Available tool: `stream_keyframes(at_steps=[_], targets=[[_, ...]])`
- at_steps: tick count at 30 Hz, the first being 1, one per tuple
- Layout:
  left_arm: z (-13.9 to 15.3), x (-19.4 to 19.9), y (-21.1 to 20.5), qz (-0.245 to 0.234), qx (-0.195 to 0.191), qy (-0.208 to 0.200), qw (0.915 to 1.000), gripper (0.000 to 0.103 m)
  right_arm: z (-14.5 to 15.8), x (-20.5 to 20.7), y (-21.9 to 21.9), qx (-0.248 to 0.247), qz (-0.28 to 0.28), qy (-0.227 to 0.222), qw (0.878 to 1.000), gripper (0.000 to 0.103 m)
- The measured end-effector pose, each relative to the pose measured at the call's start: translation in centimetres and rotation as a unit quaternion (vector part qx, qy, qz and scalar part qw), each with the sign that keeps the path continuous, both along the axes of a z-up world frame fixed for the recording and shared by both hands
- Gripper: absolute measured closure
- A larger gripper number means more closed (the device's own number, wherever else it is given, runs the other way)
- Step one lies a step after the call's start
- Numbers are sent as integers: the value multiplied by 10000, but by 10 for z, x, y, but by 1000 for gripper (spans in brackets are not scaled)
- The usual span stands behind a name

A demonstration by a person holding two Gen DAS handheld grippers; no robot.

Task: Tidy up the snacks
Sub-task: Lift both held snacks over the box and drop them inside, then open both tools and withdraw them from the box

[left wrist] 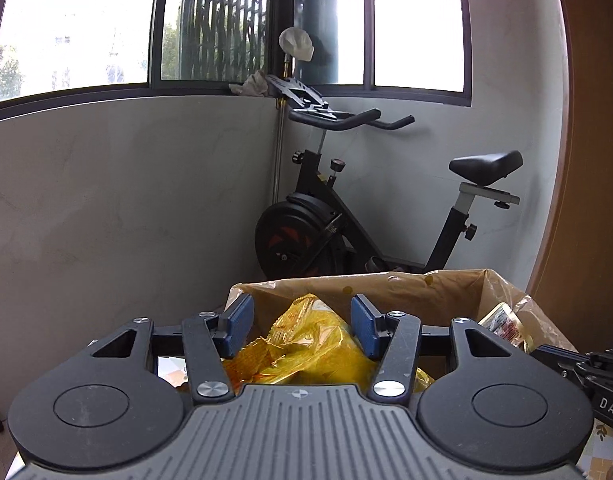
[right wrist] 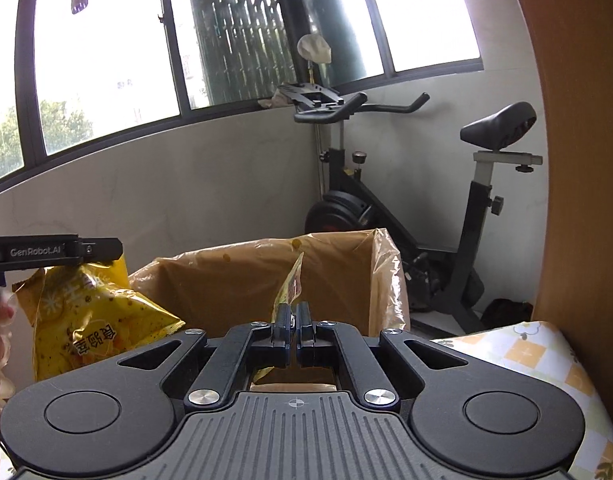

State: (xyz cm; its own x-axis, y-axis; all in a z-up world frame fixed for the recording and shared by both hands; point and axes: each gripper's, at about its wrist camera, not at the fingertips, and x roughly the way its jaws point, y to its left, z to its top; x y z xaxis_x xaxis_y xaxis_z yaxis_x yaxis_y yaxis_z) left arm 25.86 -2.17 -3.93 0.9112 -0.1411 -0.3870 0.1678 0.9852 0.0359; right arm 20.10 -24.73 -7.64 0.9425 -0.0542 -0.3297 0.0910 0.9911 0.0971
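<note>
Right wrist view shows the right gripper [right wrist: 293,320] closed on a small packet [right wrist: 292,284] and the left gripper [left wrist: 302,320] half-open around a yellow bag [left wrist: 306,340], both not yet inside the lined box [right wrist: 338,280].

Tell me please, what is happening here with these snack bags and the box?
A person holds a gripper in each hand. The left gripper grips a large yellow snack bag; the right gripper is shut on a small yellow packet. Both are held up near an open cardboard box lined with plastic. Neither snack is released yet.
</note>
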Motion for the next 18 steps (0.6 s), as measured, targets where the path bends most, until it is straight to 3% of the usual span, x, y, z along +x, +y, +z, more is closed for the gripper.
stream_keyframes(at_steps=[4, 6, 8, 13, 18], targets=[[9, 8, 14, -64, -332, 232, 9992, 40, -3, 3, -1, 64, 22, 104, 9999, 98], [12, 7, 24, -104, -589, 238, 9979, 26, -3, 0, -1, 46, 15, 91, 9999, 91], [14, 2, 29, -88, -605, 144, 9980, 24, 0, -1, -3, 47, -11, 81, 10000, 86], [18, -9, 40, -88, -588, 89, 9982, 24, 3, -9, -7, 277, 8, 3, 9996, 86], [10, -6, 41, 19, -449, 118, 9989, 24, 8, -12, 3, 357, 368, 26, 9987, 84]])
